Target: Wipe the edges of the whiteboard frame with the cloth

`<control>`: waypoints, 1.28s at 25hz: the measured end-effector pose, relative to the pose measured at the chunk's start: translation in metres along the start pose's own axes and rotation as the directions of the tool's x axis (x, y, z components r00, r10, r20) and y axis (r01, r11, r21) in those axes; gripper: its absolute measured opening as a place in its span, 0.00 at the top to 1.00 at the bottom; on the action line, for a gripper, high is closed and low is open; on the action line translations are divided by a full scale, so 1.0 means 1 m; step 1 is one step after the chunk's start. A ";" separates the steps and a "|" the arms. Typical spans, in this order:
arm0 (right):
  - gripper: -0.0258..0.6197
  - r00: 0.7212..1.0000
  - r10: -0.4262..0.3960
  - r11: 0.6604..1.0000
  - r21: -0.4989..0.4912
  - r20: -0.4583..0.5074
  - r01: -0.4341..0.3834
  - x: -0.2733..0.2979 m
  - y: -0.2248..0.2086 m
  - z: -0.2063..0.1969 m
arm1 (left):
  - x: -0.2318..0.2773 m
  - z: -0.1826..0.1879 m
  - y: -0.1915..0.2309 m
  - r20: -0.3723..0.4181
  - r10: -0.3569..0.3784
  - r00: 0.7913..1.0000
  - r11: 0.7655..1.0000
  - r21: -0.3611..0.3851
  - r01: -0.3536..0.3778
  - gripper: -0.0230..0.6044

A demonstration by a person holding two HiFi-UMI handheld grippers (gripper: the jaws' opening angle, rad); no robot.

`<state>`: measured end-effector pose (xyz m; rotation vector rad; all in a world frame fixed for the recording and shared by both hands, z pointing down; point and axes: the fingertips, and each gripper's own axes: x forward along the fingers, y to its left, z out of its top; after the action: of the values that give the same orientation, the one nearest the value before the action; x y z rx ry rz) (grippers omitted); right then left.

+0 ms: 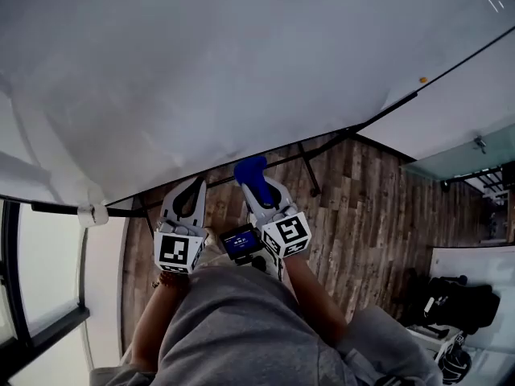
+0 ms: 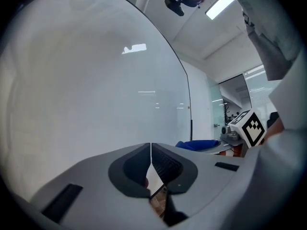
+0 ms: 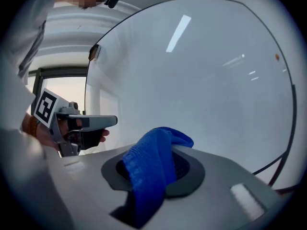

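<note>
A large whiteboard (image 1: 209, 71) fills the upper head view, and its thin dark frame (image 1: 322, 139) runs along the lower edge. My right gripper (image 1: 256, 182) is shut on a blue cloth (image 1: 250, 170), whose bunched end sits just below that edge. The cloth (image 3: 151, 169) hangs folded between the right jaws. My left gripper (image 1: 193, 190) is beside it on the left, below the frame, its jaws closed with nothing between them. In the left gripper view the left gripper (image 2: 150, 158) faces the white board (image 2: 86, 80).
Wood-plank floor (image 1: 378, 215) lies beneath the board, with a black stand leg (image 1: 308, 171) on it. A white eraser-like object (image 1: 92, 213) sits at the frame's left end. Black bags (image 1: 455, 304) lie at the lower right. Glass partition (image 1: 475, 155) at the right.
</note>
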<state>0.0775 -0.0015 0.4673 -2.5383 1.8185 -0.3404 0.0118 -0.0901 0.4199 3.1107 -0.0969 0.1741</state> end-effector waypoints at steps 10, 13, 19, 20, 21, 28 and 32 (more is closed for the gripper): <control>0.78 0.885 -0.448 0.872 -0.157 0.122 0.463 -0.077 -0.060 0.061 | 0.058 0.031 -0.058 0.062 -0.155 0.986 0.987 0.043 0.152 0.94; 0.78 0.842 -0.527 0.828 -0.158 0.113 0.539 -0.091 -0.066 0.059 | 0.068 0.027 -0.070 0.051 -0.201 0.978 0.979 0.040 0.199 0.94; 0.78 0.805 -0.580 0.788 -0.163 0.125 0.594 -0.101 -0.076 0.070 | 0.082 0.022 -0.082 0.040 -0.228 0.973 0.972 0.061 0.225 0.94; 0.78 0.801 -0.586 0.785 -0.161 0.123 0.599 -0.101 -0.076 0.071 | 0.082 0.021 -0.082 0.035 -0.232 0.972 0.971 0.065 0.229 0.94; 0.78 0.798 -0.591 0.781 -0.161 0.121 0.603 -0.101 -0.077 0.070 | 0.084 0.020 -0.081 0.031 -0.232 0.972 0.971 0.067 0.230 0.94; 0.78 0.791 -0.601 0.771 -0.178 0.115 0.612 -0.097 -0.082 0.073 | 0.091 0.017 -0.072 0.019 -0.202 0.979 0.978 0.053 0.201 0.94; 0.78 0.798 -0.593 0.776 -0.187 0.109 0.603 -0.092 -0.084 0.074 | 0.095 0.015 -0.073 0.016 -0.199 0.980 0.979 0.042 0.199 0.94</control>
<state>0.1404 0.1031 0.3897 -3.1991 1.0147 -0.0764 0.1123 -0.0240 0.4140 3.1358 0.2198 0.1415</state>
